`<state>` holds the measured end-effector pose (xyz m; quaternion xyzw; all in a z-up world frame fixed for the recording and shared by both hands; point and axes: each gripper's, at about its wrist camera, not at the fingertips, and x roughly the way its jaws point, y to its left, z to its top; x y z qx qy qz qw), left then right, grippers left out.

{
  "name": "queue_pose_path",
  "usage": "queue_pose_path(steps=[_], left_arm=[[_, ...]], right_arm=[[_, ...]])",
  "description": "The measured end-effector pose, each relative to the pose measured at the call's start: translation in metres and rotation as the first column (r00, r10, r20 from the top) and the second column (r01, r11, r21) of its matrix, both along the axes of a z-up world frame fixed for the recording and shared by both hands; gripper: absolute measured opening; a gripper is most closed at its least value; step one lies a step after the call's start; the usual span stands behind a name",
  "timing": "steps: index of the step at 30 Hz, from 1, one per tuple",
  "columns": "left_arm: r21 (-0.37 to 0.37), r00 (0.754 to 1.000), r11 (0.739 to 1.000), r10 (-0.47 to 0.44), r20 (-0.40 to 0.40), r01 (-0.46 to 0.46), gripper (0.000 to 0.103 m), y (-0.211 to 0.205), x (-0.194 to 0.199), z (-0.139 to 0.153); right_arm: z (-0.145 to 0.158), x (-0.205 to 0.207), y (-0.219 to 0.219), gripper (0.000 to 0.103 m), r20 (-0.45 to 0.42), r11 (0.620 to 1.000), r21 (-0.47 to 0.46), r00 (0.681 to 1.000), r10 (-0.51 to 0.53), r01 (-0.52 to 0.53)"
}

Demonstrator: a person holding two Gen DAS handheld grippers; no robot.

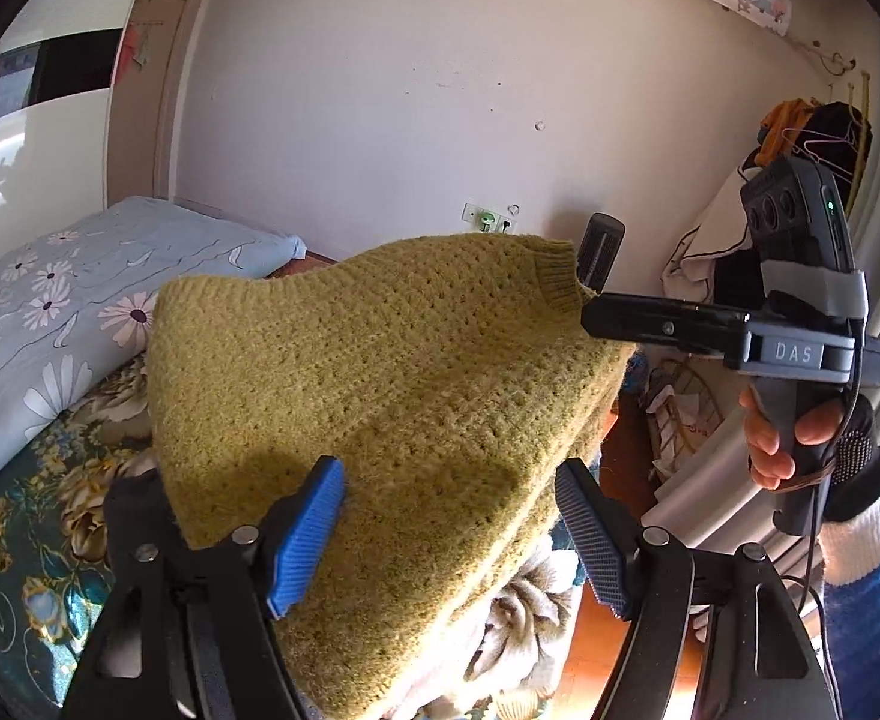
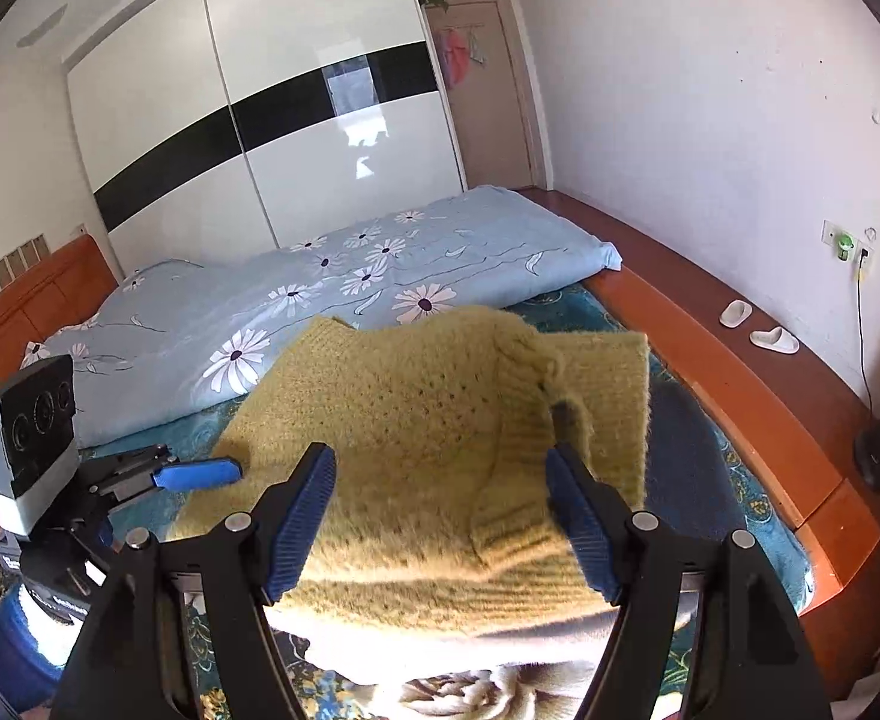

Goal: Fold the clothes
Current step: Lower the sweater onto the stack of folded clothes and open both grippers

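Chunky olive-yellow knit sweater (image 2: 416, 420) lying partly folded on floral bed cover (image 2: 734, 480), just beside blue daisy-print quilt (image 2: 332, 276). Likely soft, floppy, bulky, grippy rather than slick; best pinched at ribbed hem or cuff edge (image 2: 614, 396). Left gripper (image 1: 449, 531) spread wide above knit, holding nothing. Right gripper (image 2: 440, 522) likewise spread wide, sweater between jaws, pads not pressing.

Left gripper (image 1: 449, 534) jaws apart, right gripper (image 2: 440, 519) jaws apart, both tilted downward
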<state>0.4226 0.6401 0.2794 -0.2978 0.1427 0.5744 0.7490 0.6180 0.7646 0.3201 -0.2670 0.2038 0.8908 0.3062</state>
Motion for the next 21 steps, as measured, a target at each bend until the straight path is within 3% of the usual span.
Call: queue_pose_path(steps=[4, 11, 16, 21], left_arm=[[-0.022, 0.999, 1.0, 0.008, 0.051, -0.007, 0.076, 0.001, -0.007, 0.0], [0.028, 0.992, 0.999, 0.038, 0.121, -0.042, 0.08, -0.045, -0.019, 0.009], [0.067, 0.996, 0.994, 0.085, 0.019, -0.086, 0.081, -0.079, 0.002, -0.01], [0.036, 0.991, 0.991, 0.132, -0.025, -0.131, 0.084, -0.091, 0.02, -0.03]], right_arm=[[-0.01, 0.004, 0.001, 0.074, 0.018, 1.0, -0.022, 1.0, -0.007, 0.008], [0.002, 0.033, -0.034, 0.074, -0.105, 0.998, 0.031, 0.994, -0.043, 0.046], [-0.02, 0.044, -0.088, 0.074, -0.084, 0.994, 0.077, 0.994, -0.067, 0.074], [-0.049, 0.032, -0.117, 0.077, -0.009, 0.995, 0.061, 0.997, -0.074, 0.075]])
